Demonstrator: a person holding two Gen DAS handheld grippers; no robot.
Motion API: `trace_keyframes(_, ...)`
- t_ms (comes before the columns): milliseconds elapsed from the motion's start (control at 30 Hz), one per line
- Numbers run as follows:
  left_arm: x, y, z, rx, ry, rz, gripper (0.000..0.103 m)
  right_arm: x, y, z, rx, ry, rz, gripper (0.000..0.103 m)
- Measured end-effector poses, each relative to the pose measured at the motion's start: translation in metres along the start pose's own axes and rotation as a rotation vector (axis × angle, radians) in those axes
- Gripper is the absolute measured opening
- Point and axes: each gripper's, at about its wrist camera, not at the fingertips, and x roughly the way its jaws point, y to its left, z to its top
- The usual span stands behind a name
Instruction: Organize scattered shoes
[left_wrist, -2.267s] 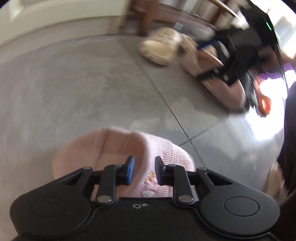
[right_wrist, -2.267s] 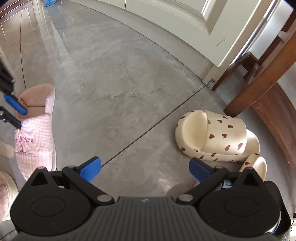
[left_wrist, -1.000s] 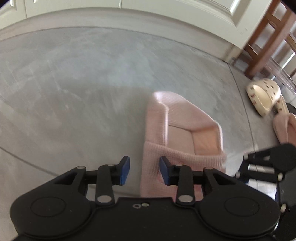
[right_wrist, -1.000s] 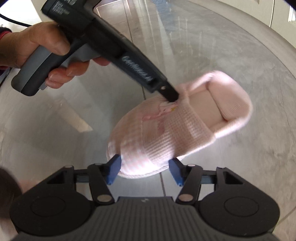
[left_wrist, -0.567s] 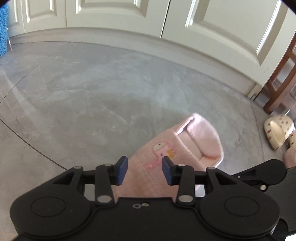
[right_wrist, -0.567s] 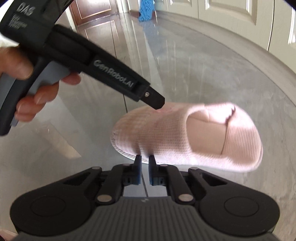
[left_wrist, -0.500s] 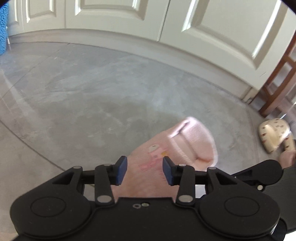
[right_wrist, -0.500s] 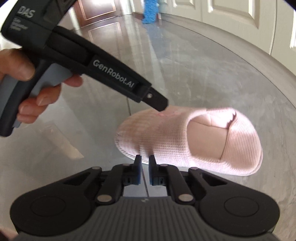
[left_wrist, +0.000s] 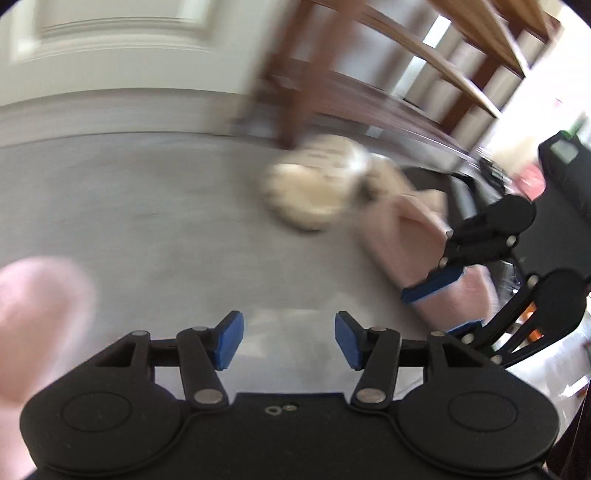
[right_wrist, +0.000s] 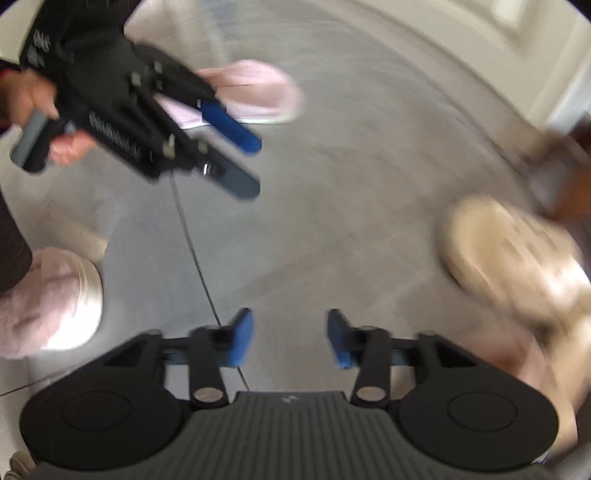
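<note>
pink slipper (left_wrist: 424, 240) lies on the floor (left_wrist: 147, 206) lengthwise beside the cream slipper (left_wrist: 314, 188); right gripper (left_wrist: 443, 299) nearer, left gripper (left_wrist: 288, 343) farther, both empty, jaws opening.

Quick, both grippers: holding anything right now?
Left gripper: jaws opening, nothing between them.
Right gripper: jaws opening, nothing between them.
</note>
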Motion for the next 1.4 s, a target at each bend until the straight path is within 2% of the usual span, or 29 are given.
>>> trace_keyframes(167,0.064,-0.042,0.02,-0.05,0.06,-0.083,0.056,-0.049,-0.01,-0.052,0.098,-0.028,-0.105,0.051)
trace_keyframes(267,0.095,-0.057,0.026,-0.06,0.078,-0.03,0.055,-0.06,-0.011,-0.083,0.114,-0.026,-0.142,0.05)
trace_keyframes(367,0.12,-0.07,0.031,-0.054,0.073,0.039,0.052,-0.057,-0.012,-0.095,0.101,-0.019,-0.164,0.05)
trace_keyframes(400,0.129,-0.073,0.031,-0.056,0.08,0.083,0.048,-0.06,-0.015,-0.1,0.097,-0.021,-0.175,0.05)
trace_keyframes(433,0.134,-0.076,0.031,-0.05,0.078,0.105,0.036,-0.063,-0.014,-0.104,0.1,-0.024,-0.187,0.05)
trace_keyframes(467,0.14,-0.078,0.031,-0.043,0.075,0.125,0.029,-0.06,-0.016,-0.105,0.107,-0.027,-0.205,0.05)
trace_keyframes(533,0.15,-0.083,0.03,-0.015,0.051,0.147,0.004,-0.054,-0.019,-0.107,0.121,-0.034,-0.239,0.05)
trace_keyframes(600,0.155,-0.086,0.03,0.001,0.044,0.151,0.001,-0.055,-0.02,-0.114,0.132,-0.034,-0.266,0.049)
trace_keyframes(733,0.149,-0.093,0.025,0.063,0.024,0.199,0.001,-0.05,-0.029,-0.119,0.162,-0.003,-0.311,0.049)
trace_keyframes(900,0.126,-0.088,0.02,0.13,0.009,0.245,0.001,-0.029,-0.037,-0.118,0.234,0.062,-0.243,0.049)
trace_keyframes(1000,0.107,-0.079,0.017,0.122,0.0,0.256,0.001,-0.013,-0.037,-0.111,0.26,0.087,-0.179,0.037)
trace_keyframes(1033,0.1,-0.074,0.016,0.12,-0.004,0.262,0.001,-0.008,-0.035,-0.108,0.251,0.095,-0.162,0.027)
trace_keyframes(1067,0.098,-0.073,0.016,0.119,-0.005,0.273,0.001,-0.004,-0.032,-0.105,0.239,0.101,-0.146,0.026)
trace_keyframes(1167,0.086,-0.057,0.014,0.111,0.0,0.299,0.002,0.013,-0.017,-0.09,0.191,0.124,-0.098,0.026)
trace_keyframes(1267,0.066,-0.041,0.011,0.109,-0.003,0.25,0.007,0.02,0.003,-0.069,0.113,0.108,-0.044,0.027)
trace_keyframes(1300,0.061,-0.037,0.011,0.111,0.004,0.228,0.013,0.015,0.008,-0.064,0.08,0.083,-0.034,0.028)
trace_keyframes(1367,0.044,-0.025,0.007,0.076,-0.028,0.196,0.017,0.005,0.015,-0.054,0.028,0.035,-0.017,0.046)
trace_keyframes(1400,0.04,-0.021,0.006,0.062,-0.031,0.19,0.017,0.0,0.017,-0.049,0.006,0.011,-0.009,0.049)
